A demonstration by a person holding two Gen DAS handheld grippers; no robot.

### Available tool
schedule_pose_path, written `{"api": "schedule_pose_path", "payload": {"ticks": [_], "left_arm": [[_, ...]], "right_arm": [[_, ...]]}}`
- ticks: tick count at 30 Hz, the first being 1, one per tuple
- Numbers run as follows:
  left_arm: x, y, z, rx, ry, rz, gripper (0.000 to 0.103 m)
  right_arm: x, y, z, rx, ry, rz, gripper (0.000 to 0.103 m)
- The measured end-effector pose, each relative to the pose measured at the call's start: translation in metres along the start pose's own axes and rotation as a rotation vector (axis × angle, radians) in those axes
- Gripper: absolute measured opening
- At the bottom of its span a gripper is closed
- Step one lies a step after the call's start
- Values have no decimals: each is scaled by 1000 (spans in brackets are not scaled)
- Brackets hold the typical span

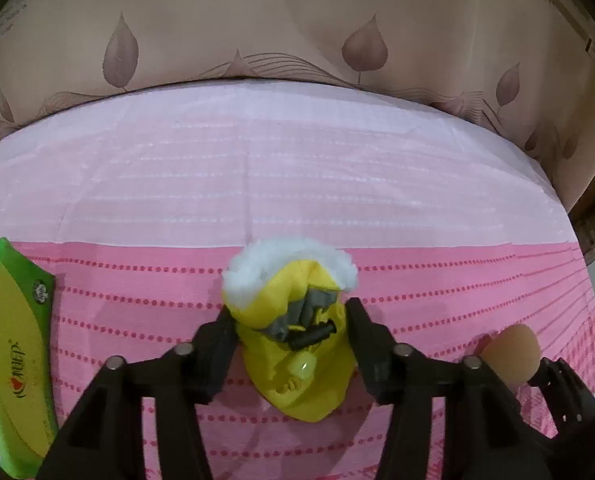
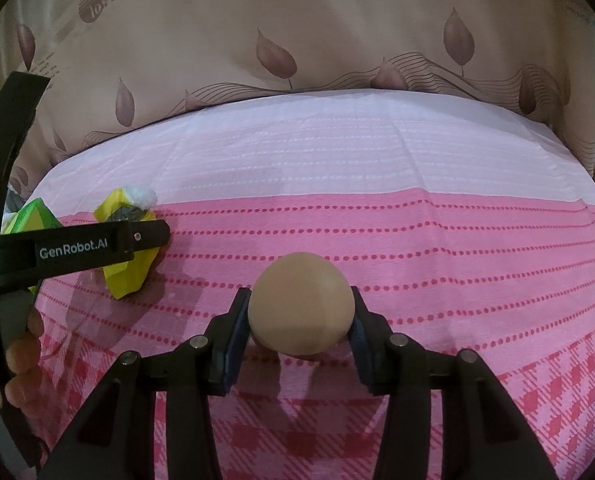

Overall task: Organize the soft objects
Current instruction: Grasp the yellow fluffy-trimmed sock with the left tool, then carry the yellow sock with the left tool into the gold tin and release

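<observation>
Right wrist view: right gripper [image 2: 300, 316] clamped on smooth tan ball [image 2: 301, 304], left gripper [image 1: 291, 336] loose around fluffy-trimmed yellow toy [image 1: 297, 360].

Cut off, covered, and too small to read

The green and yellow box [image 1: 13, 344] runs off the left edge of the left wrist view, its small print unreadable; in the right wrist view only a corner shows behind the left gripper [image 2: 145, 236], whose finger also crosses the yellow toy [image 2: 127, 276]. The tan ball [image 1: 511, 354] is partly hidden behind a black finger. Printed words on the beige curtain [image 1: 257, 20] are clipped and blurred.
</observation>
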State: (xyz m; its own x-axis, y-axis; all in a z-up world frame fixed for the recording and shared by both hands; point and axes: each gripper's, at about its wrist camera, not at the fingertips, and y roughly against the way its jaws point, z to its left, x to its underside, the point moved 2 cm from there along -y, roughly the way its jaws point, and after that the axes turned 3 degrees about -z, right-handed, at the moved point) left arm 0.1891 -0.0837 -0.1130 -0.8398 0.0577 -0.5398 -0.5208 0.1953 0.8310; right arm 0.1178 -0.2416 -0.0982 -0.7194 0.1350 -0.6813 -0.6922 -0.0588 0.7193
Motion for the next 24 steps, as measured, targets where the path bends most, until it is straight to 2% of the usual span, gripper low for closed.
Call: {"api": "schedule_pose_path", "payload": {"ticks": [7, 18, 24], "left_arm": [[5, 7, 0, 1, -16, -10, 38], [13, 20, -3, -8, -35, -17, 38], [17, 37, -7, -29, -68, -50, 38]], "right_arm": [[0, 0, 0, 4, 2, 1, 45], [1, -4, 1, 22, 23, 4, 45], [1, -4, 1, 31, 31, 4, 45]]}}
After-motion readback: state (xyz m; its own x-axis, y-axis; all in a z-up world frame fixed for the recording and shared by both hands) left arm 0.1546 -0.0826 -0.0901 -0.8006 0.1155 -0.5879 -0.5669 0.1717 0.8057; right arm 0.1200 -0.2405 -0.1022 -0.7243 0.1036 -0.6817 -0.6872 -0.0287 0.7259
